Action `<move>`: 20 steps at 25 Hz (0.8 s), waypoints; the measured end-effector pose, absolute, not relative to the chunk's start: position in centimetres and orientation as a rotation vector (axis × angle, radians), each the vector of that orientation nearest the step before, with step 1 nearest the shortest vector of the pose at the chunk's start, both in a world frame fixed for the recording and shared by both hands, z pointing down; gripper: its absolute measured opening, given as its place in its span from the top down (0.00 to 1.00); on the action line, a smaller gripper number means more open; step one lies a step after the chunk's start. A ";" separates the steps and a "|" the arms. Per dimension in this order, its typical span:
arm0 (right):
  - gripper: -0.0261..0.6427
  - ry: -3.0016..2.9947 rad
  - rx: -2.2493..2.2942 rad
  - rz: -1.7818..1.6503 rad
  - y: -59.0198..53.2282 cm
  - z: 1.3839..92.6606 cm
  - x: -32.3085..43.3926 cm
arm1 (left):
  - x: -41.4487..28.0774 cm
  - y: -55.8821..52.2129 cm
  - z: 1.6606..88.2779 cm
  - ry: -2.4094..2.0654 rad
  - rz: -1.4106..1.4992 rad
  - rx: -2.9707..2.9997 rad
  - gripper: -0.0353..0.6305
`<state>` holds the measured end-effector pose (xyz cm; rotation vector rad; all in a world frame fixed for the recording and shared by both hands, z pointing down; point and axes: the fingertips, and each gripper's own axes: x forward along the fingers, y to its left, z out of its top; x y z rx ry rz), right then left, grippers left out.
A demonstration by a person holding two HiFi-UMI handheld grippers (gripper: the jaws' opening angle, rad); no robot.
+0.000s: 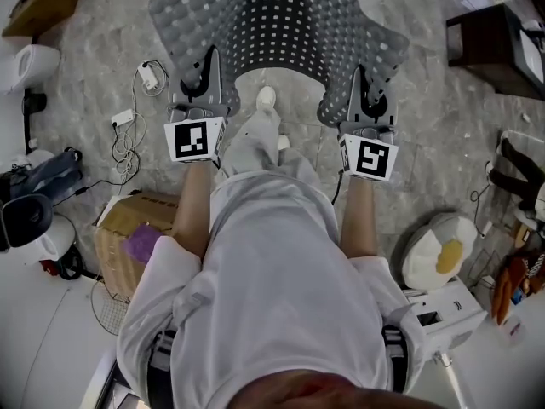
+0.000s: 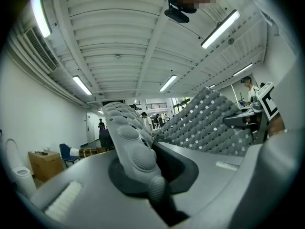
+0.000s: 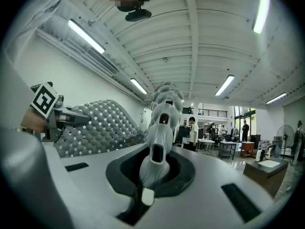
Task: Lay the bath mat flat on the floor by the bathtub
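The left hand-held gripper (image 1: 203, 73) and right hand-held gripper (image 1: 366, 90) each pinch a corner of the grey perforated rubber bath mat (image 1: 281, 24), probably to spread it flat.

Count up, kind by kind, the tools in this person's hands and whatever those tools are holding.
Grippers: 2, the left gripper and the right gripper, each shut on an edge of the mat.
Bath mat: 1, grey and full of small holes.
Total: 3
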<state>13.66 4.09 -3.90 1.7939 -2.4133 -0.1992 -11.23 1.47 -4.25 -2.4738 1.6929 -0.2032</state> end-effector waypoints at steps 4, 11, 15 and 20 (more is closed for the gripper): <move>0.93 -2.386 1.794 -0.200 0.5 -1.6 13.6 | -11.2 -2.4 -1.6 1.687 -0.235 -2.479 0.92; 0.93 -2.347 1.783 -0.153 -6.5 5.3 14.1 | -10.7 -9.5 5.4 1.719 -0.244 -2.504 0.92; 0.93 -2.344 1.751 -0.172 -9.9 10.8 13.9 | -11.4 -12.5 11.2 1.737 -0.264 -2.495 0.92; 0.93 -2.351 1.757 -0.195 -13.7 17.9 14.0 | -11.4 -15.7 18.5 1.725 -0.274 -2.474 0.92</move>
